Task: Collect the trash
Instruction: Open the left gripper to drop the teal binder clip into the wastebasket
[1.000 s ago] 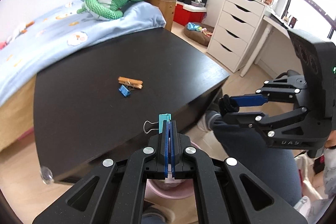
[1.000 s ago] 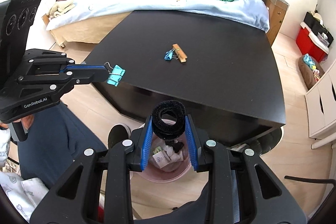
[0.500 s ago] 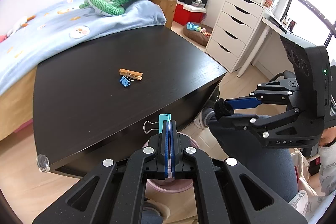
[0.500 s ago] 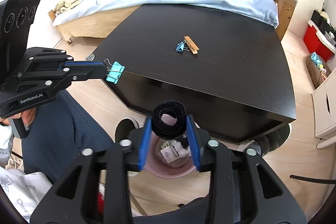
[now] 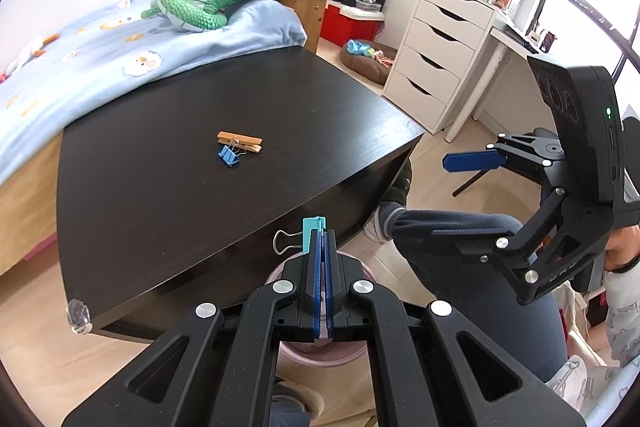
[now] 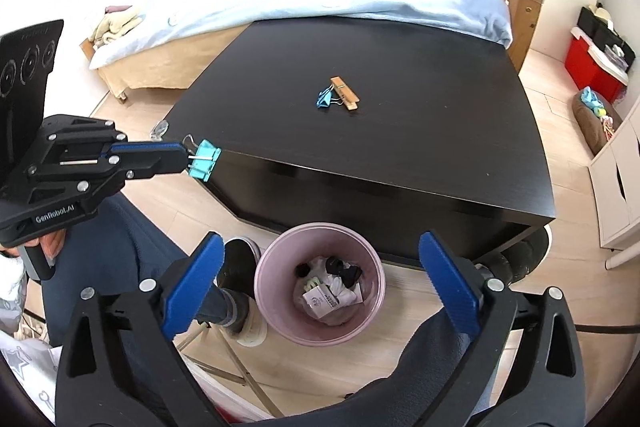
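The left hand-held gripper (image 6: 188,159) pinches a small teal metal binder clip (image 6: 205,160) by its wire handles, left of the pink plastic bin (image 6: 362,323). Light, stiff, springy. The right hand-held gripper (image 6: 320,283) gapes empty above that bin.

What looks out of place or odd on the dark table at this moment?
Only two small things lie on the black table: a wooden clothespin and a blue binder clip, touching each other near the middle. They look left behind. Nothing seems spilled or broken.
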`<state>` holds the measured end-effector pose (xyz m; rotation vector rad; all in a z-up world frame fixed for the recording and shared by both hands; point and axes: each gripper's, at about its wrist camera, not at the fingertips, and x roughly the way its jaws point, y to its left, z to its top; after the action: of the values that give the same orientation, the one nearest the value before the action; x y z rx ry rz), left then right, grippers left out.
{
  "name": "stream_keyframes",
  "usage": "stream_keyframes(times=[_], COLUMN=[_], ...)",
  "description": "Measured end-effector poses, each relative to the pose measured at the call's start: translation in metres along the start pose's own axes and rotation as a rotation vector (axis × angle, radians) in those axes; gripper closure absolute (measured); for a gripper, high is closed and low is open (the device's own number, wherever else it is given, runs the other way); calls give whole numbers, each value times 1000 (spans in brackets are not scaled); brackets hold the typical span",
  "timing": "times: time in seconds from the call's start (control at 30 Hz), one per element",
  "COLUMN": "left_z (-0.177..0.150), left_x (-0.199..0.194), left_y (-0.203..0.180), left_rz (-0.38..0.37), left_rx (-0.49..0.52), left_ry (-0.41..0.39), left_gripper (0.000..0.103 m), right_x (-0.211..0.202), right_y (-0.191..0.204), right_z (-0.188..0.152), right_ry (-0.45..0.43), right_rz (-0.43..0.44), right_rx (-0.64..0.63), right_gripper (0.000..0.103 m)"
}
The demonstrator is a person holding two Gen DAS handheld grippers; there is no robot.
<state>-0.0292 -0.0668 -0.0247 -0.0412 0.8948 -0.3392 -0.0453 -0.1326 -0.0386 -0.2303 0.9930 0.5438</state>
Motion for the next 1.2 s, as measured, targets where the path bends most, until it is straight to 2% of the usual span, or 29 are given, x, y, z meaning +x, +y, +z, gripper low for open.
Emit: stream_keyframes(times=[0.67, 0.93, 1.03, 1.1, 1.13, 1.2], left_z=[5, 7, 8, 8, 8, 8], left_x=[1, 8, 10, 11, 11, 10], left_y=[-27, -31, -30, -27, -26, -23], left_rz=[-28, -44, -48, -36, -33, 0], left_rx=[79, 81, 73, 62, 55, 46], left_ry=[8, 22, 24, 17, 8, -5], left_gripper=[103, 102, 86, 50, 45, 16], right_x=[-26, -34, -35, -35, -35, -34], right_y=[-23, -32, -34, -34, -34, -33], right_z=[-6, -7, -7, -7, -6, -6], right_ry=[-62, -87, -90, -89, -89, -89], right_rz=[-30, -35, -34, -33, -32, -30], right_rx=[99, 123, 129, 130, 129, 127], right_gripper=[4, 4, 4, 4, 4, 4])
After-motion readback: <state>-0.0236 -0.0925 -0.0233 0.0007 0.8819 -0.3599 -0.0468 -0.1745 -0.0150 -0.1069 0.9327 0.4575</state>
